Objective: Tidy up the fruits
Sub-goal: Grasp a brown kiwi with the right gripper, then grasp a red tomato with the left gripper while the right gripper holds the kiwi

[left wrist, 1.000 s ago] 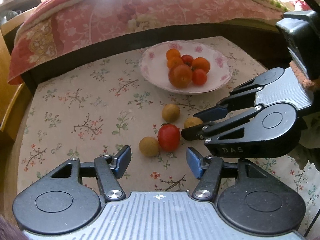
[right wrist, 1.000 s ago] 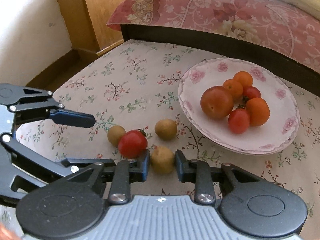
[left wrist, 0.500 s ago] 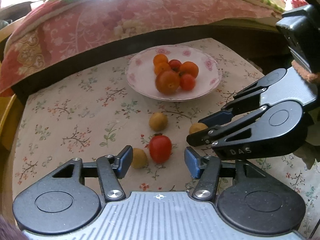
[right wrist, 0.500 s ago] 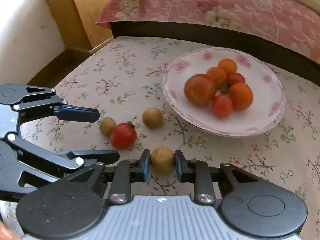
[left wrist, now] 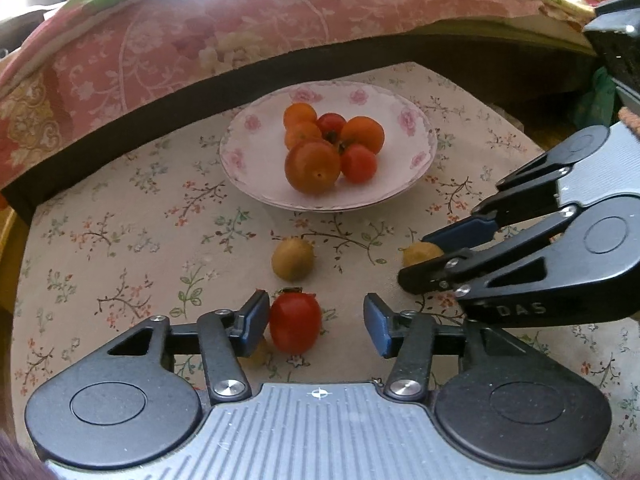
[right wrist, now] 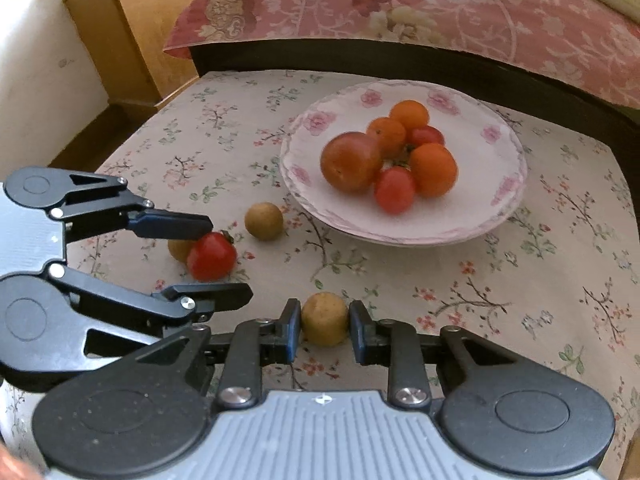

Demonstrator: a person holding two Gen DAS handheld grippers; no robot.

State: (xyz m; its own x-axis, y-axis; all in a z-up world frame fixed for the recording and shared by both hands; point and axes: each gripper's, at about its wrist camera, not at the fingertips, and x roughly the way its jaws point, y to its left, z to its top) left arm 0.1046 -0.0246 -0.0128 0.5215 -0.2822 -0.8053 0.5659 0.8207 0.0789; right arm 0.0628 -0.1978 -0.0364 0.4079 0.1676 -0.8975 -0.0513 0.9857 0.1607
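Advanced since earlier, left hand-held gripper spreads around tomato; right hand-held gripper pinches longan.

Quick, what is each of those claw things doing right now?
Left gripper: open, jaws either side of the red tomato, not pinching it.
Right gripper: shut on a small brown fruit.

The bench, covered in a floral cloth, carries a pink-flowered plate of tomatoes, and on the cloth near it a red tomato and three small brown longans.
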